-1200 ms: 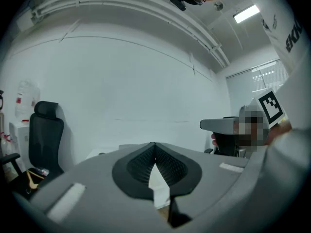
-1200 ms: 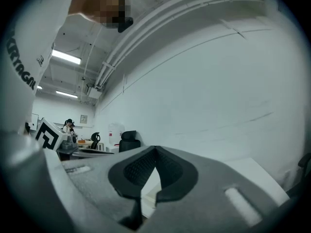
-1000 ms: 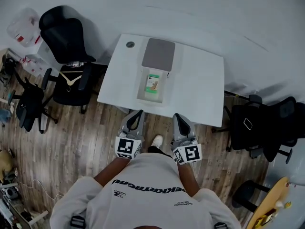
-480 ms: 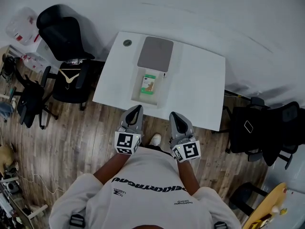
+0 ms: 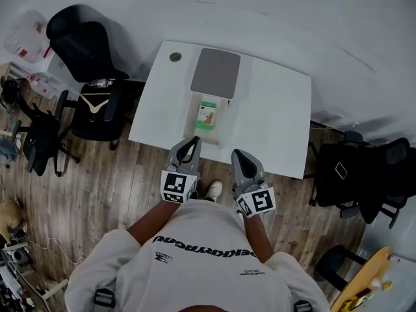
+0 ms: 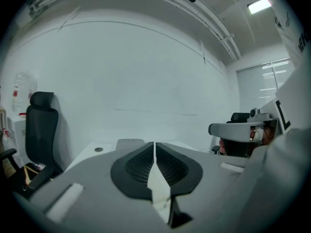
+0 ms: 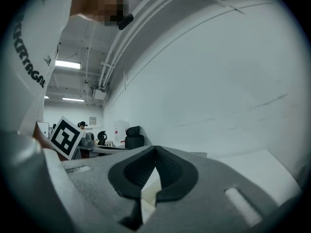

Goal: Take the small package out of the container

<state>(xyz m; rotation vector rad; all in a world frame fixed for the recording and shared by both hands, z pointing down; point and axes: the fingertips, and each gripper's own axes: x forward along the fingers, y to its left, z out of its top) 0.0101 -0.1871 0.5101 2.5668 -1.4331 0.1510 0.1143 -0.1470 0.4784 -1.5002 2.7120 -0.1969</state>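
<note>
Both grippers have come forward since a second ago: the left gripper (image 5: 192,142) now reaches over the near edge of the white table (image 5: 273,109), while the right gripper (image 5: 239,155) stops just short of it. On the table stands an open white container (image 5: 209,134), its grey lid (image 5: 215,73) at the far end. The small green package (image 5: 208,114) lies inside the container, just beyond the left gripper's tips. Both grippers are clenched, jaws together with nothing between them.

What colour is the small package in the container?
The package is green and white; head view shows it best.
</note>
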